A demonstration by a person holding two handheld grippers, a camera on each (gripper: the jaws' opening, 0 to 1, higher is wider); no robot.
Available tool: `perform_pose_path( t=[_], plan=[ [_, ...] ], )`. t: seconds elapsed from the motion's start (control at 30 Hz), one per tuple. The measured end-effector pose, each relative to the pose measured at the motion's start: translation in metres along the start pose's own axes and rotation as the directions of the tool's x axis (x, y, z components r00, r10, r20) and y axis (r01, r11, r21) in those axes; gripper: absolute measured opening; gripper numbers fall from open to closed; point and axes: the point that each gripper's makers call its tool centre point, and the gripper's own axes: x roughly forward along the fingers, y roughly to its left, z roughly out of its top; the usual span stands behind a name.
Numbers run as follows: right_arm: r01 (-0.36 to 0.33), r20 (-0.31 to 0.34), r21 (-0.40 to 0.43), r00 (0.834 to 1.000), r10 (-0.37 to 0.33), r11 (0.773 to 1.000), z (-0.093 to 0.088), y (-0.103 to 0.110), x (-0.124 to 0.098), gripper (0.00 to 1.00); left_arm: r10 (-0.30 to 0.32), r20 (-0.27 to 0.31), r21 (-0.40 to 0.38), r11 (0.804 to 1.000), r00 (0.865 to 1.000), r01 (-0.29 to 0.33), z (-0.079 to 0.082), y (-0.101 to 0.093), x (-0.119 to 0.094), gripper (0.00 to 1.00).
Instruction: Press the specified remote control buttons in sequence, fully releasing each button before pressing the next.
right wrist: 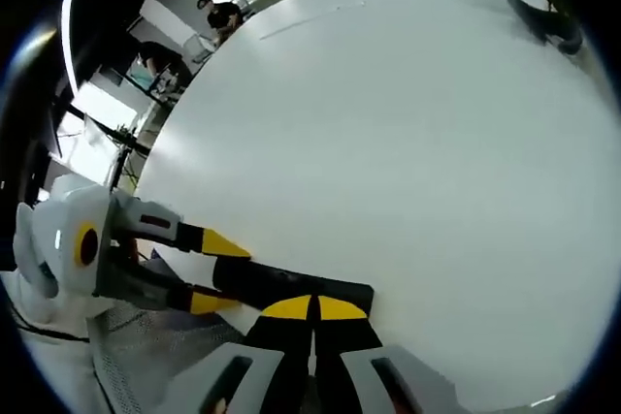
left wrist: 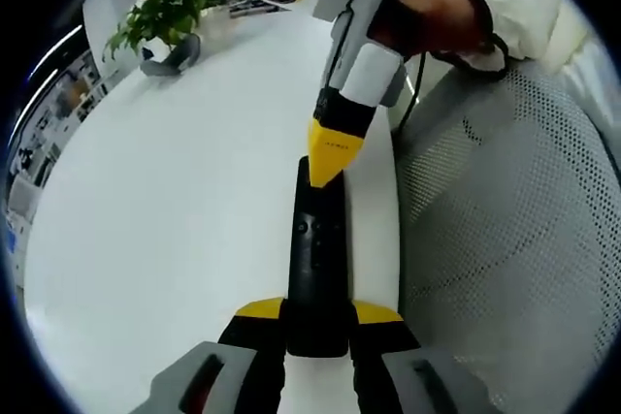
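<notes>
The slim black plastic remote control (left wrist: pixel 315 269) lies at the white desk's (left wrist: pixel 165 239) near edge, by a white mesh chair (left wrist: pixel 505 239). The left tool (left wrist: pixel 317 322) clamps its near end, long axis running straight ahead along the jaws. The right tool (left wrist: pixel 335 167), yellow tips pinched together, comes down point-first on the remote's far end, just beyond its buttons, so a press means sliding back along that axis. A green potted plant (left wrist: pixel 165 12) stands at the far corner; office furniture lies beyond.
</notes>
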Motion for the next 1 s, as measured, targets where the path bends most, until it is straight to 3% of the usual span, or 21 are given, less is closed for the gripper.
perform_pose_path(
  t=[0.17, 0.33, 0.57, 0.77, 1.0],
  plan=[
    [0.001, -0.001, -0.016, 1.0, -0.001, 1.0, 0.0, 0.001, 0.0, 0.0, 0.001, -0.017, 0.009, 1.0, 1.0, -0.001, 0.0, 0.001, 0.0, 0.24],
    [-0.024, -0.011, 0.037, 1.0, 0.024, 0.999, 0.0, 0.002, -0.001, 0.0, 0.006, -0.018, -0.002, 1.0, 1.0, -0.006, 0.0, 0.001, 0.0, 0.24],
    [-0.007, 0.046, -0.06, 0.999, 0.01, 0.998, 0.013, 0.008, 0.001, 0.0, 0.004, -0.048, 0.009, 1.0, 0.999, -0.003, 0.001, 0.001, 0.001, 0.24],
    [-0.012, 0.003, -0.081, 1.0, 0.012, 0.997, 0.008, 0.01, 0.009, 0.0, 0.01, -0.082, 0.01, 1.0, 0.997, -0.009, 0.001, 0.0, 0.002, 0.24],
    [-0.006, 0.011, -0.098, 1.0, 0.008, 0.995, 0.008, 0.009, 0.009, 0.0, 0.016, -0.073, -0.003, 1.0, 0.997, -0.017, 0.001, 0.0, 0.001, 0.24]
  ],
)
